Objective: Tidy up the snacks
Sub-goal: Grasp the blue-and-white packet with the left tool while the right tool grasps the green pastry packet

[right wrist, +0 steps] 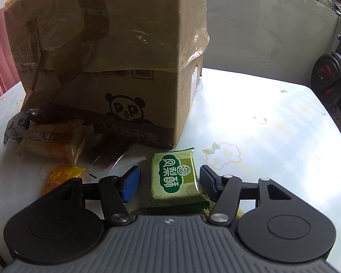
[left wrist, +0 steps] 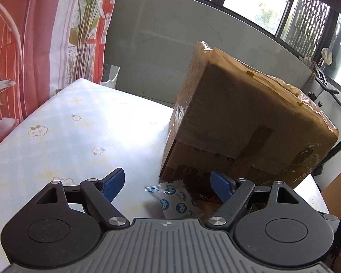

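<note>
Nearest the right gripper (right wrist: 169,183), its blue pads spread wide, lies a green foil-wrapped pastry packet (right wrist: 176,178) between the two fingers; whether the pads touch it I cannot tell. Left of it sit a small orange sachet (right wrist: 60,177), a dark red clear-edged wrapper (right wrist: 104,154) and a tan wrapped cake (right wrist: 50,141), all crowded against the foot of the tall brown cardboard box with a panda print (right wrist: 106,63). To the right of the box the table runs bare to its far edge.

The left gripper (left wrist: 168,183) is also spread, hovering over a white packet with blue round prints (left wrist: 175,199) that lies just beside the same box's (left wrist: 243,118) corner. Left of it, the pale checked tablecloth with small flowers (left wrist: 63,132) stretches open toward a red-and-white floral curtain (left wrist: 34,45). Beyond stand a grey wall (left wrist: 152,36) and windows (left wrist: 257,2).
</note>
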Demonstrator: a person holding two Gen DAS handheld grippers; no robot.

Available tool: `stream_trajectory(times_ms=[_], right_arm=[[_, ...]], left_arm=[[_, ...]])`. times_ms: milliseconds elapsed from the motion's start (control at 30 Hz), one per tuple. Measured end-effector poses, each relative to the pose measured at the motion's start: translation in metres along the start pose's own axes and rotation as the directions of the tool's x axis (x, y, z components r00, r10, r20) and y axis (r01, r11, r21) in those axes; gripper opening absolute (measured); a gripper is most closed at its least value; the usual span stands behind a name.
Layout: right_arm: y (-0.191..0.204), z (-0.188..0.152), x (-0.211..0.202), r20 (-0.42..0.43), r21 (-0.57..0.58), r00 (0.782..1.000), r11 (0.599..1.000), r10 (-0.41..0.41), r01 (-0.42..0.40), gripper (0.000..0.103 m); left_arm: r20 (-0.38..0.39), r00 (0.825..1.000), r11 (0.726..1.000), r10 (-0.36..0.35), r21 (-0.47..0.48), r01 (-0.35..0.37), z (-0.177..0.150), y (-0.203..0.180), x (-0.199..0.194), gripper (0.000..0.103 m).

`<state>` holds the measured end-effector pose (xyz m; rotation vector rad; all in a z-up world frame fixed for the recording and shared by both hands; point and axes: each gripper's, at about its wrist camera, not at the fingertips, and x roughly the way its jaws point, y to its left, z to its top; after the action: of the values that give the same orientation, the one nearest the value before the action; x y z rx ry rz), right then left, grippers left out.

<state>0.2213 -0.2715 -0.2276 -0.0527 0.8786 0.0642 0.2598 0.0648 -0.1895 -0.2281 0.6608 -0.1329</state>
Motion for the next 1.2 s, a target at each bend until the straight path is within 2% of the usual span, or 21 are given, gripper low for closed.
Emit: stream_trajectory(times_ms=[67,133,200,500,633,933,1200], right_arm=[[0.003,0.001,0.001,0.002,-0.008,1.0,1.0,-0.018,0.018,0.056],[0.002,0.0,-0.001,0.006,0.004,1.0,1.0,-0.026,0.026,0.044],[0.006,0.0,-0.003,0.006,0.02,0.999,0.999,-0.048,0.048,0.042],[0.042,-0.019,-0.024,0.06,0.043,0.998,0.999,0.015,-0.017,0.042],[0.048,-0.031,-0.027,0.081,0.039,0.997,0.999,0.01,-0.013,0.042],[0.054,-0.035,-0.023,0.097,-0.015,0.995,1.0,0.015,-0.014,0.042],[0.049,-0.035,-0.023,0.112,0.011,0.993,1.0,0.022,-0.023,0.042]], left_arm=[[-0.005,1.0,1.0,0.0,0.002,0.0,-0.001,0.0,0.0,0.084],[-0.011,1.0,1.0,-0.002,0.006,0.002,-0.002,-0.001,0.001,0.084],[-0.018,1.0,1.0,0.0,0.008,0.001,-0.004,-0.001,0.002,0.084],[-0.08,0.997,1.0,0.003,0.006,-0.003,-0.015,-0.002,0.018,0.084],[-0.102,0.995,1.0,0.005,0.022,-0.002,-0.018,-0.005,0.023,0.084],[-0.152,0.988,0.999,0.027,0.047,-0.021,-0.019,-0.017,0.051,0.084],[-0.192,0.975,0.994,0.112,0.035,-0.107,-0.025,-0.024,0.089,0.081]])
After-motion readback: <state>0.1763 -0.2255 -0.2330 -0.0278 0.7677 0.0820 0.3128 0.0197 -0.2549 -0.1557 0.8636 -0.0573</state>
